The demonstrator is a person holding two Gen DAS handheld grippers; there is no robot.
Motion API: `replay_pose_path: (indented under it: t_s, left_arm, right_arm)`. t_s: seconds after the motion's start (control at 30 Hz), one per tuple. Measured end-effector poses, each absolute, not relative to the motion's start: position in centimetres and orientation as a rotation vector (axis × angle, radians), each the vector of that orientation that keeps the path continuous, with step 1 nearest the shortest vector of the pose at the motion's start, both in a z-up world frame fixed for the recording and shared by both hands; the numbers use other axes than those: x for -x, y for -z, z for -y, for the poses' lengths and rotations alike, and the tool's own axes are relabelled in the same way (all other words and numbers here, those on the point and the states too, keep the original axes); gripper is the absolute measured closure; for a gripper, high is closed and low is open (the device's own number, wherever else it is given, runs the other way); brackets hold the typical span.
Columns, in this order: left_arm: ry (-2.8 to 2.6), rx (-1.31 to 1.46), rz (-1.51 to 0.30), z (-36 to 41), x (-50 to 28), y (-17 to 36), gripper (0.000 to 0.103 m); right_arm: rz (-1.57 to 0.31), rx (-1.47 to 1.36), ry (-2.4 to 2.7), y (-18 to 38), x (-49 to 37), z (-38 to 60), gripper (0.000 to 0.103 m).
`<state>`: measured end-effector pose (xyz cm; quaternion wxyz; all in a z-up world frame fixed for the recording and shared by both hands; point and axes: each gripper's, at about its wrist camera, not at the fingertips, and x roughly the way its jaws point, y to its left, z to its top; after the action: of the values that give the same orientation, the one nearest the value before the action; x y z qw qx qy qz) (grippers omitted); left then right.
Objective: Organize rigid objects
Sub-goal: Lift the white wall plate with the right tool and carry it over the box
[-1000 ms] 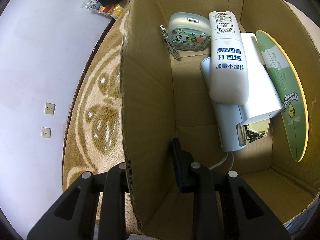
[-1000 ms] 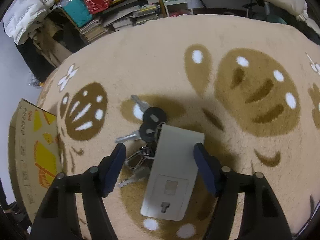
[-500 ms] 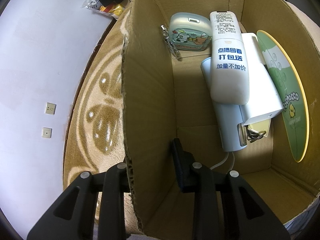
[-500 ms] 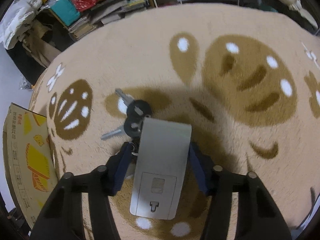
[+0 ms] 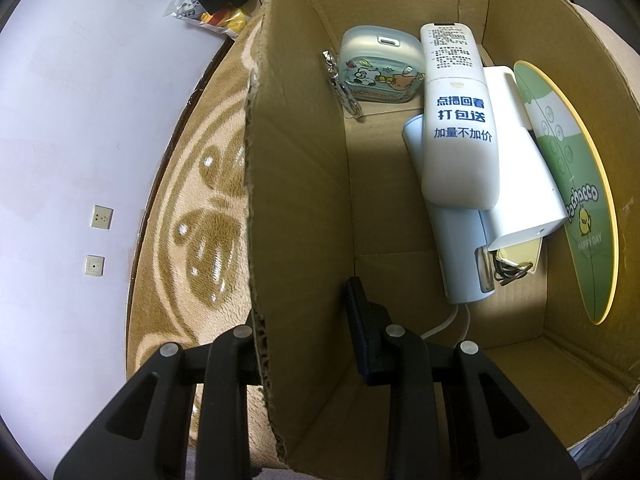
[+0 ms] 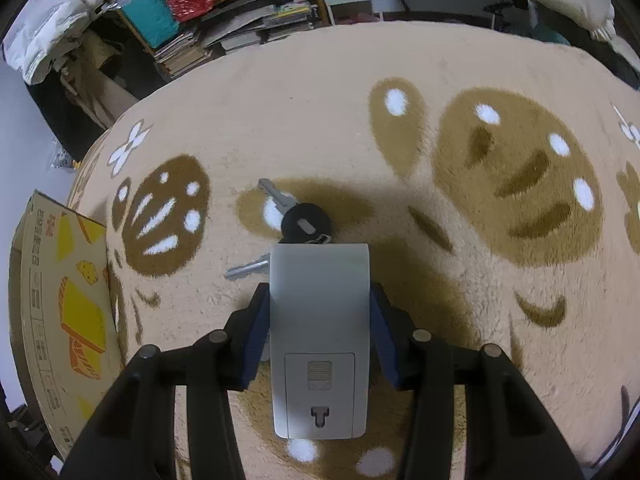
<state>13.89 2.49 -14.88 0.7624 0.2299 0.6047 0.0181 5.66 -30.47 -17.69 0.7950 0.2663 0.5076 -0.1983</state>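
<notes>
The right gripper [image 6: 319, 312] is clamped on a grey remote [image 6: 319, 336] — both blue fingers [image 6: 256, 332] press its long sides, its far end reaching over the keys [image 6: 298, 220] on the rug [image 6: 320, 112]. The left gripper [image 5: 308, 316] pinches the cardboard box wall [image 5: 296, 184] — one finger inside, one outside.

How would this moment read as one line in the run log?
left gripper: shut on cardboard box wall | right gripper: shut on grey remote | keys: on rug, beyond remote
</notes>
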Motion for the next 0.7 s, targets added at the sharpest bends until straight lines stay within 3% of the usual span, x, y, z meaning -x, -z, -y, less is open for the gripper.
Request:
replay_pose_path:
  t_s: [0.7]
  left_arm:
    - [-0.041,-0.501,-1.314,-2.2,-13.8,14.9,0.075]
  right_arm:
    - [-0.840,-0.450,0.332,12.5,-6.2,27.8,0.052]
